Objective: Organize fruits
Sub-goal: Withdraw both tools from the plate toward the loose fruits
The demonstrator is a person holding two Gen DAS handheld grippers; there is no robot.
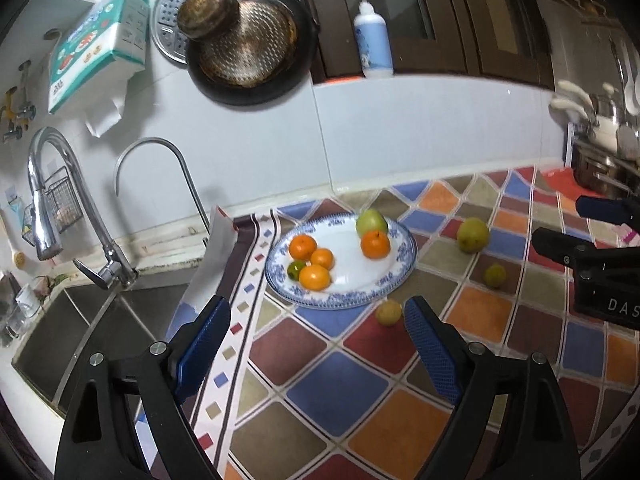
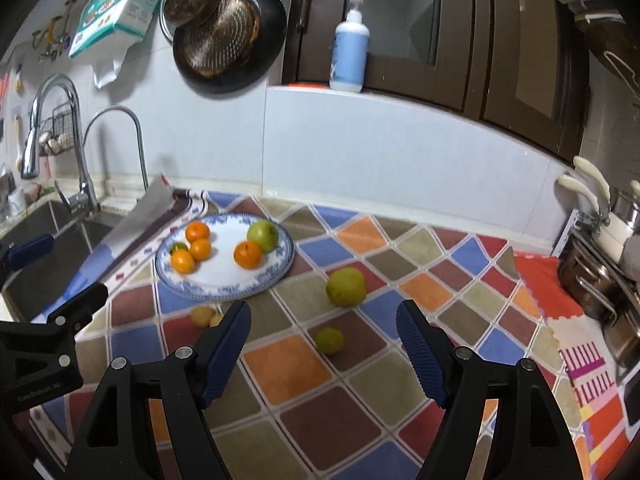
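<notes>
A blue-and-white plate (image 1: 396,276) (image 2: 280,264) on the patterned counter holds several oranges (image 1: 375,244) (image 2: 248,255), a small green citrus (image 1: 295,270) and a green apple (image 1: 371,221) (image 2: 263,235). Off the plate lie a large green pear-like fruit (image 1: 473,235) (image 2: 345,287), a small green fruit (image 1: 495,275) (image 2: 329,341) and a small yellow fruit (image 1: 388,312) (image 2: 202,316). My left gripper (image 1: 318,340) is open and empty, above the counter in front of the plate. My right gripper (image 2: 323,344) is open and empty, just above the small green fruit.
A sink (image 1: 80,332) with two taps (image 1: 48,200) lies left of the plate. Pans (image 1: 248,44) hang on the wall, a pump bottle (image 1: 373,36) stands on the ledge. Pots (image 2: 600,272) stand at the far right. A red mat (image 2: 560,308) covers the counter's right end.
</notes>
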